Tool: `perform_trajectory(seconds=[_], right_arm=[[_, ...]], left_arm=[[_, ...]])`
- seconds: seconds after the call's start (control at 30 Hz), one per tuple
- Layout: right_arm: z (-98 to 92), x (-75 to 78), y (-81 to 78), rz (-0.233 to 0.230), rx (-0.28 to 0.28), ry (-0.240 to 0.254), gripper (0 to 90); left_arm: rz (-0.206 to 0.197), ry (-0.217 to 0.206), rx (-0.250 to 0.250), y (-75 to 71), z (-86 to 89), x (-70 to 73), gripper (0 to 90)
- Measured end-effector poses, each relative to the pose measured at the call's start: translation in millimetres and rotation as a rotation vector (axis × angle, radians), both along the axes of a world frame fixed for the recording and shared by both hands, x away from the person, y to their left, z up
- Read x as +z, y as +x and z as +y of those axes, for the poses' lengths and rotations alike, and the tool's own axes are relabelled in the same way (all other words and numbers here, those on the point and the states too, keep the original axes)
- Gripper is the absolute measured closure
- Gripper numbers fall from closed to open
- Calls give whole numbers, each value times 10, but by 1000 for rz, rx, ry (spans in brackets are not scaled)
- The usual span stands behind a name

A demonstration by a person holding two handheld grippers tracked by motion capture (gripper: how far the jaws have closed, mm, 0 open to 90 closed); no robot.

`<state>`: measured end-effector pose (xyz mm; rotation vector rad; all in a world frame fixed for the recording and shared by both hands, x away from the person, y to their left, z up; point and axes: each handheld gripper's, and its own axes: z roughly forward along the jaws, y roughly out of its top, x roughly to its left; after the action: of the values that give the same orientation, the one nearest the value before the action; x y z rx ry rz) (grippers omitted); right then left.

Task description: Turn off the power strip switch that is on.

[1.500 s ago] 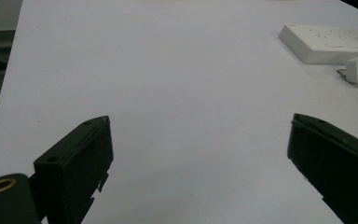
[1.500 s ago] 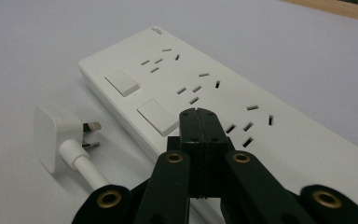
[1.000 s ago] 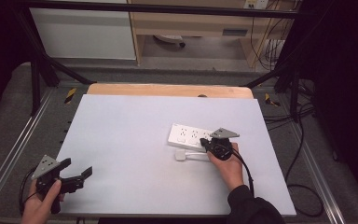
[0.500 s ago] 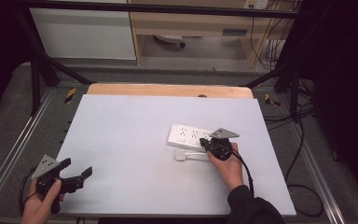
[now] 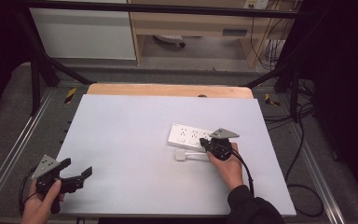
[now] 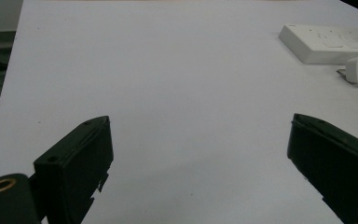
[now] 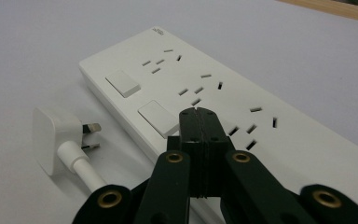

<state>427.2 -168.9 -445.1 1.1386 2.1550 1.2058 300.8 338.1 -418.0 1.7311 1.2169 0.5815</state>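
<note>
The right gripper (image 7: 200,112), jaws pressed together on nothing, hovers over a switch (image 7: 158,116) on the power strip (image 5: 189,136), mid-table right. The plug (image 7: 51,137) lies just beside it, unplugged. Pushed off-centre, the light strip could skid. The left gripper (image 5: 77,175) waits spread wide at the near-left corner, well apart.

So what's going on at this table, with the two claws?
A person holds a claw in each hand at a white table. The right claw is shut, with nothing between its jaws, its tip over a switch on a white power strip. A white plug on its cable lies unplugged beside the strip. The left claw sits open over bare table near the person, away from the strip.
</note>
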Motion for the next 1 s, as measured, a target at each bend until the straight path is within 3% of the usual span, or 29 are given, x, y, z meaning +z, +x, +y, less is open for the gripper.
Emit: perform_trajectory(seconds=[1.0], right_arm=[[8, -29, 12, 4, 3, 6, 900]], left_arm=[[1, 3, 0, 1, -2, -3, 68]])
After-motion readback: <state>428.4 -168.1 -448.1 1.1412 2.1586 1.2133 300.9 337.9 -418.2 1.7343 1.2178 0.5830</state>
